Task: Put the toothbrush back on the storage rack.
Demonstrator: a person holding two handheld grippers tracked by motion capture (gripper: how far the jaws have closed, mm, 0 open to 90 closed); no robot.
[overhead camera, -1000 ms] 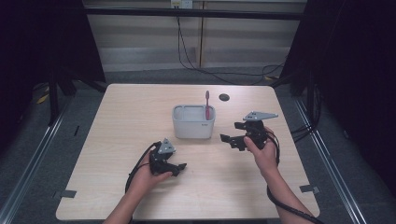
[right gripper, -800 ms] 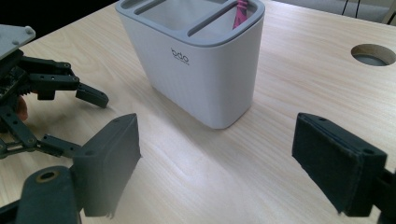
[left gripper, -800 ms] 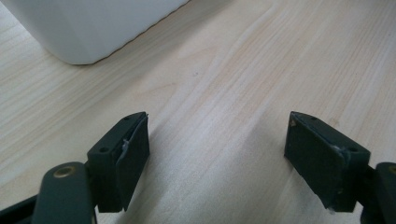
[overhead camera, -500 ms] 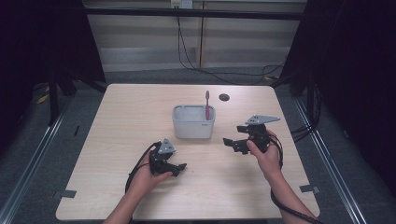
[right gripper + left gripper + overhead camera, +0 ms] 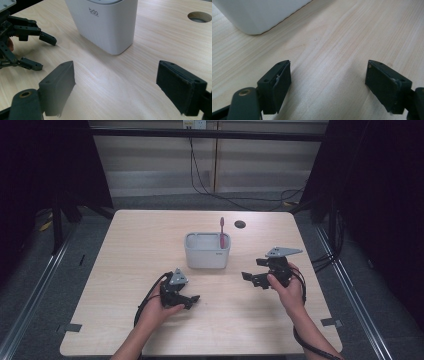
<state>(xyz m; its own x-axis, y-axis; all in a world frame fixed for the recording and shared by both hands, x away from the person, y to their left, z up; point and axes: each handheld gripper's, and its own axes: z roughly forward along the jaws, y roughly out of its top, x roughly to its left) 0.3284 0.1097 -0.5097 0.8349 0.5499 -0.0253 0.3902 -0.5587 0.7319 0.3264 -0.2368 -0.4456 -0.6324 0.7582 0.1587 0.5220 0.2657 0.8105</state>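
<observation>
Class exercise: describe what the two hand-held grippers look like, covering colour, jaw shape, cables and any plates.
Both the left gripper and the right gripper are black linkage frames with two blocky, flat-faced dark jaws. Each carries a grey three-cornered plate on top and trails a black cable. The forearms are bare, with no sleeves.

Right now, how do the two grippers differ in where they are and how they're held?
The left gripper sits low near the table edge closest to the person, in front of the white container; the right gripper is off to that container's right side. The right gripper carries a grey plate held higher than the left's. Both have their jaws wide open and hold nothing.
</observation>
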